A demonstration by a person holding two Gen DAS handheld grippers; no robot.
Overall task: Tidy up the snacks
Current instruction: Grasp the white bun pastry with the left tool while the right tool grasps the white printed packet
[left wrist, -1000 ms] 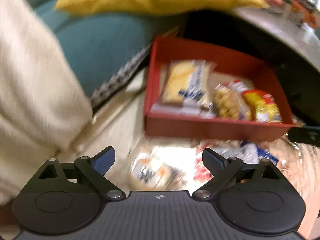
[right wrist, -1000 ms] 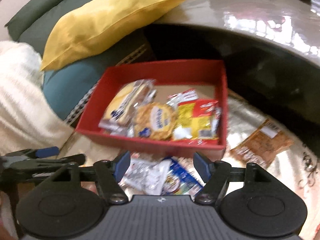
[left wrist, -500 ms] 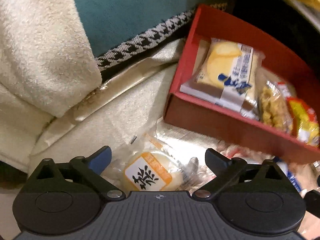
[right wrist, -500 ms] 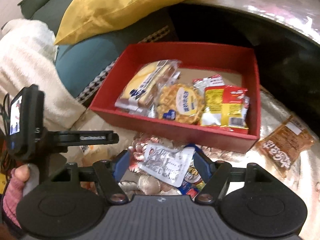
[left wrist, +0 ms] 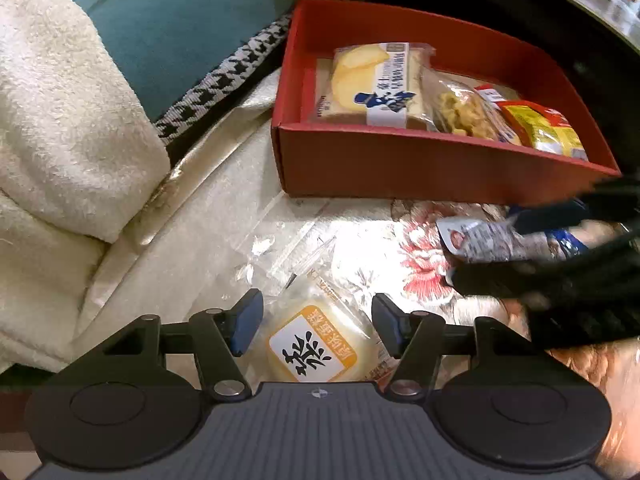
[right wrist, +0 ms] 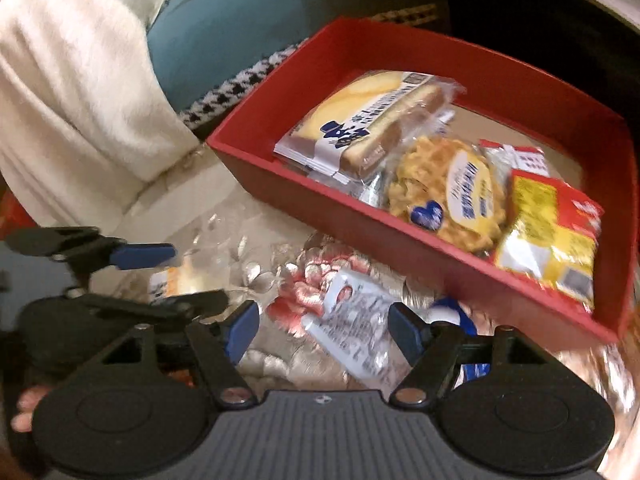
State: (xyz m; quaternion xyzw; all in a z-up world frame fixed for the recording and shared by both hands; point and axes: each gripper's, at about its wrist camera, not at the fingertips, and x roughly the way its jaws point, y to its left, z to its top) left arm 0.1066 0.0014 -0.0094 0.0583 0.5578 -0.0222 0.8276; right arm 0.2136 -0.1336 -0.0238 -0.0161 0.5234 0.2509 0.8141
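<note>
Clear-wrapped pale cake (left wrist: 310,340) with an orange label lies between the spread fingers of the left tool (left wrist: 316,326) — released, not gripping. Silvery packet (right wrist: 358,322) lies between the right tool's (right wrist: 324,330) open fingers. Beyond both sits a red box (left wrist: 420,172) of snacks.

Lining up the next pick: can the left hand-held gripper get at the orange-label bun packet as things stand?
Probably yes. The left hand-held gripper is open with the bun packet lying between its fingers, nothing covering it.
</note>
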